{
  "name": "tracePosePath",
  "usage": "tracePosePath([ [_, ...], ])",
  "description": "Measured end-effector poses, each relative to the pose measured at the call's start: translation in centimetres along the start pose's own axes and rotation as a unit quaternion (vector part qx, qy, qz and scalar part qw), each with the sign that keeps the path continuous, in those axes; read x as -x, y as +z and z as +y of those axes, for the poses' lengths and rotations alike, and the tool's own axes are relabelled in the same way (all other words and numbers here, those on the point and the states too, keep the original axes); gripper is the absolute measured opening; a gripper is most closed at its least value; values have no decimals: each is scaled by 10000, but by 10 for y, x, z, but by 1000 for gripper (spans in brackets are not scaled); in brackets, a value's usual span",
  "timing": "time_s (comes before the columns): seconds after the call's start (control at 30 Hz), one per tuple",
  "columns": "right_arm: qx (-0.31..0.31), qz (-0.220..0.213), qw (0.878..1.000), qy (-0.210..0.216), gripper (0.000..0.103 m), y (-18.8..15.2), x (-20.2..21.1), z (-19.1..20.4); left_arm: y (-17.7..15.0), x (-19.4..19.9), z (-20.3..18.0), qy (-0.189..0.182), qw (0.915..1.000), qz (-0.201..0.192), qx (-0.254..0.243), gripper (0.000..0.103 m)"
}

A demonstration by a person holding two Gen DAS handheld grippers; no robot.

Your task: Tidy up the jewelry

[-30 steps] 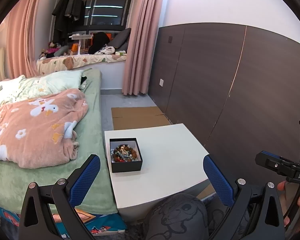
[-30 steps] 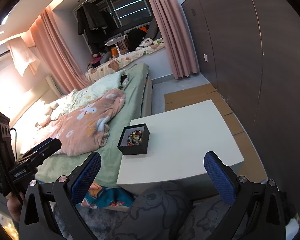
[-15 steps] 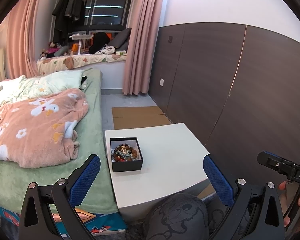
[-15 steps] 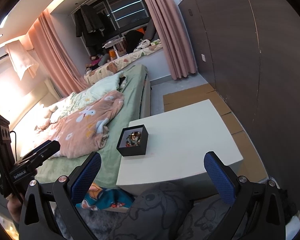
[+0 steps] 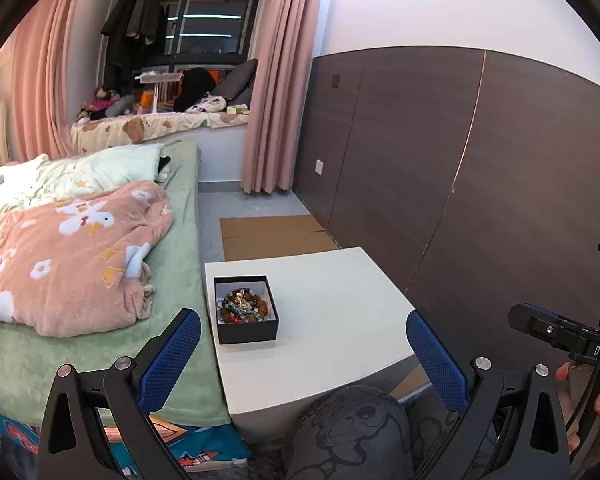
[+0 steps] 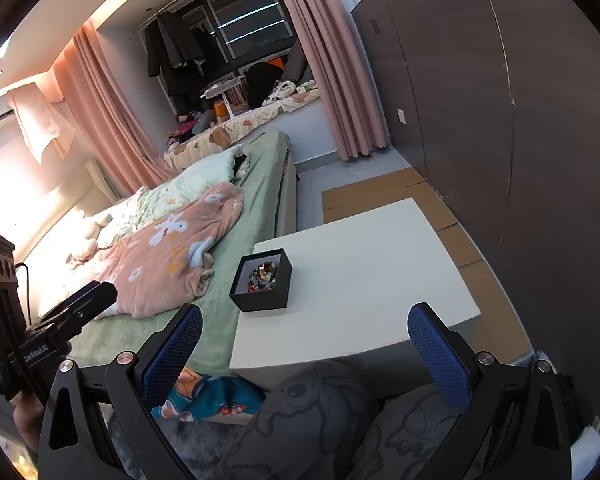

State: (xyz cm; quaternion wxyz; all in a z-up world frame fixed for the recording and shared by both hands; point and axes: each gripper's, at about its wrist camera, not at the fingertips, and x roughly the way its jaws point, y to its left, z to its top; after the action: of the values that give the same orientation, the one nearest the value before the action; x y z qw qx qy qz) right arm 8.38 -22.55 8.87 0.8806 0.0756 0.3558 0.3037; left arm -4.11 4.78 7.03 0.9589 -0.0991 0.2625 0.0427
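A small black box (image 5: 246, 310) (image 6: 262, 280) filled with a tangle of beaded jewelry (image 5: 242, 304) (image 6: 264, 274) sits near the left edge of a low white table (image 5: 332, 320) (image 6: 360, 280). My left gripper (image 5: 304, 354) hangs open well short of the table, blue pads wide apart, nothing between them. My right gripper (image 6: 306, 350) is likewise open and empty, held above the table's near edge. Each gripper shows at the side of the other's view, held by a hand.
A bed (image 5: 80, 248) with a pink duck blanket (image 6: 168, 252) runs along the table's left side. A dark panelled wall (image 5: 440, 168) stands to the right. Cardboard sheets (image 5: 272, 234) lie on the floor beyond the table. A person's grey-patterned knee (image 5: 352, 436) is below the grippers.
Both views drift slightly; the box and table sit a little differently in frame. The grippers stay open and nothing on the table has moved.
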Motion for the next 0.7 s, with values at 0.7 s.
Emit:
tracePosePath([
  [0.7,-29,38,10000,-15,103,-5,1,4,-6,9,-7,13,9999,-111,3,103],
])
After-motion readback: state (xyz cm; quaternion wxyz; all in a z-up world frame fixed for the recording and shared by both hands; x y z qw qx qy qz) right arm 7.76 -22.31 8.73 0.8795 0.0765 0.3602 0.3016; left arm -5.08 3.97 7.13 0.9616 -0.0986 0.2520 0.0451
